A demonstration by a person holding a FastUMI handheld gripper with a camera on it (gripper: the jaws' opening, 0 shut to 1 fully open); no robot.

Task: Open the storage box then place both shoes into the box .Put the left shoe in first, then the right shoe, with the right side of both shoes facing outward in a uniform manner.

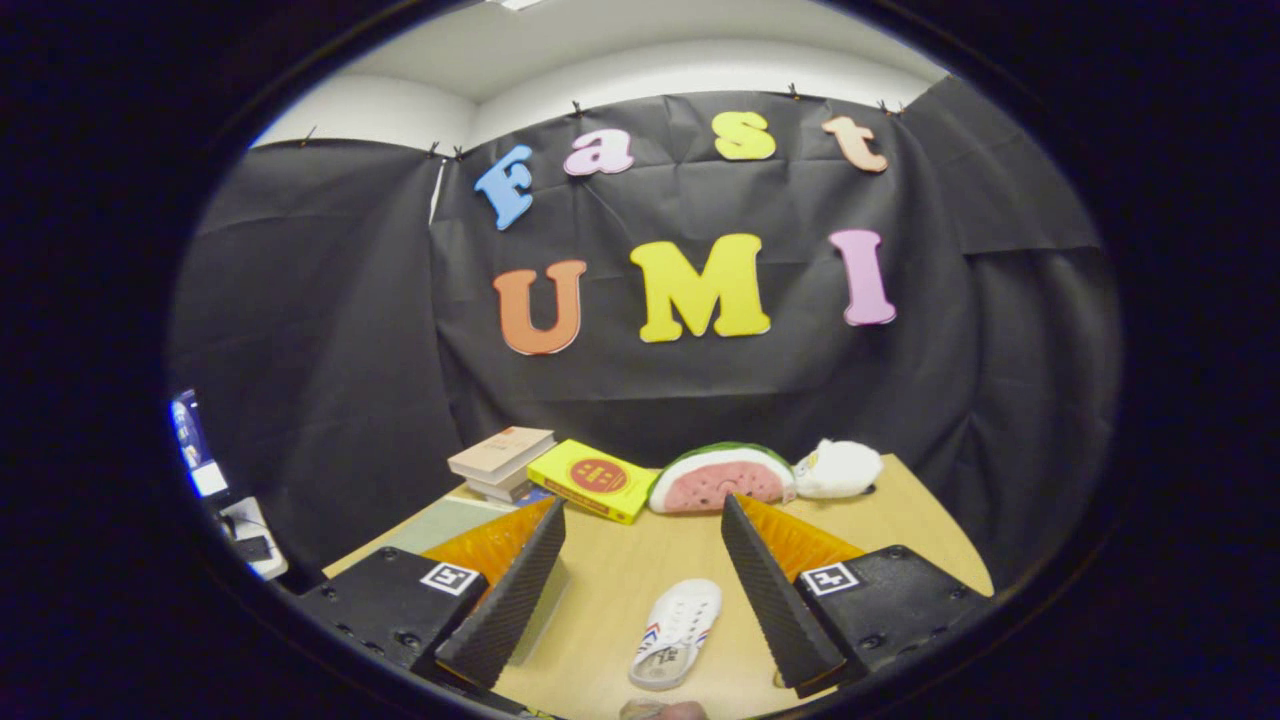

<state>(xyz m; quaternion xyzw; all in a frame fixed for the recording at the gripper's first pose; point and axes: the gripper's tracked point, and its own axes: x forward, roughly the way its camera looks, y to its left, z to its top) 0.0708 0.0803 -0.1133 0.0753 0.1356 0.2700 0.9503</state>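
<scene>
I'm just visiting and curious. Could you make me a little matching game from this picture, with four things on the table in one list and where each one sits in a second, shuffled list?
Things:
1. white shoe
2. watermelon plush
3. yellow box
4. stack of books

Places:
A. farthest back, beside the yellow box, by the black cloth
B. on the table between the open gripper fingers
C. between the books and the watermelon plush
D. beyond the fingertips, next to a white plush toy

Pairs: 1-B, 2-D, 3-C, 4-A
</scene>
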